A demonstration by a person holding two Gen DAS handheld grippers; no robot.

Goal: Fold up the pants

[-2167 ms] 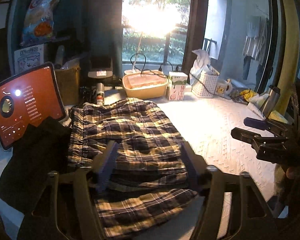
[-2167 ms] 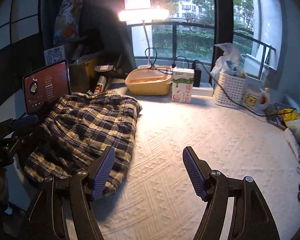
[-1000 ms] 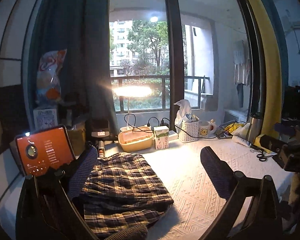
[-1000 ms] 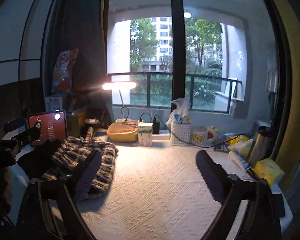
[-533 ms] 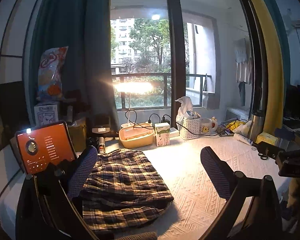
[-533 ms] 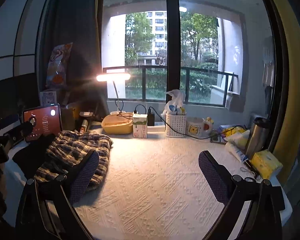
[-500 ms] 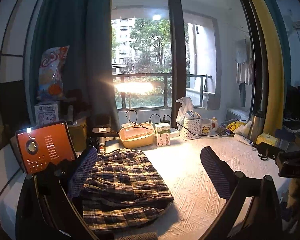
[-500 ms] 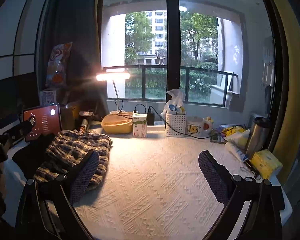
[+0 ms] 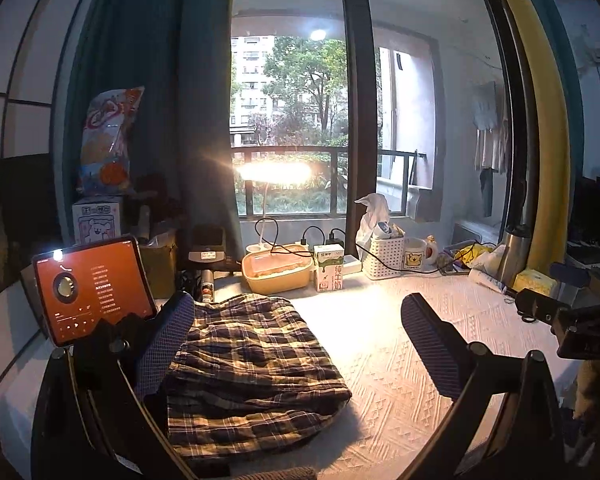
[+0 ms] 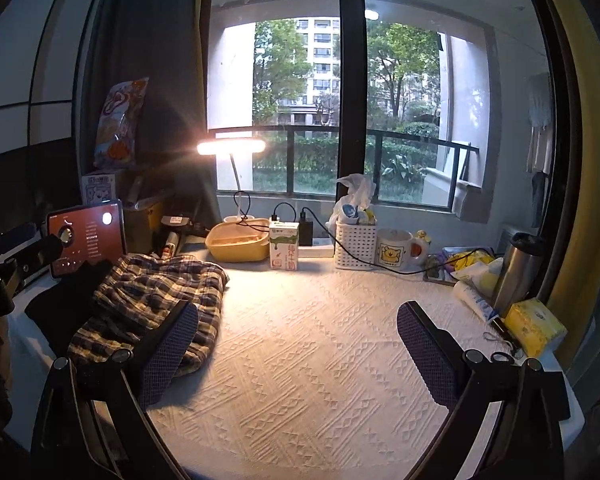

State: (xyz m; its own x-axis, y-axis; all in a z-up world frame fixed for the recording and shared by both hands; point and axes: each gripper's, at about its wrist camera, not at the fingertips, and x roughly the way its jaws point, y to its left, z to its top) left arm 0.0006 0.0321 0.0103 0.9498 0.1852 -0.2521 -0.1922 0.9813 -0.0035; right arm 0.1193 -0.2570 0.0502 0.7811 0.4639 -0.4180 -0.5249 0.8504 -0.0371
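Note:
The plaid pants (image 9: pixel 252 368) lie folded in a compact stack on the left side of the white textured table cover (image 9: pixel 380 360); they also show in the right wrist view (image 10: pixel 156 300). My left gripper (image 9: pixel 296 344) is open and empty, held back above the near edge of the pants. My right gripper (image 10: pixel 296 344) is open and empty, over the bare cover to the right of the pants. The right gripper also shows at the right edge of the left wrist view (image 9: pixel 572 320).
A lit tablet (image 9: pixel 92 288) stands at the left on dark cloth (image 10: pixel 64 304). Along the window side stand a desk lamp (image 10: pixel 232 148), a yellow food box (image 10: pixel 238 242), a milk carton (image 10: pixel 284 250), a white basket (image 10: pixel 356 246), a mug (image 10: pixel 396 254), a steel flask (image 10: pixel 516 276) and a tissue pack (image 10: pixel 536 328).
Both grippers have pulled up and back from the pants and opened wide. Over the last half second almost nothing moves. The pants lie still.

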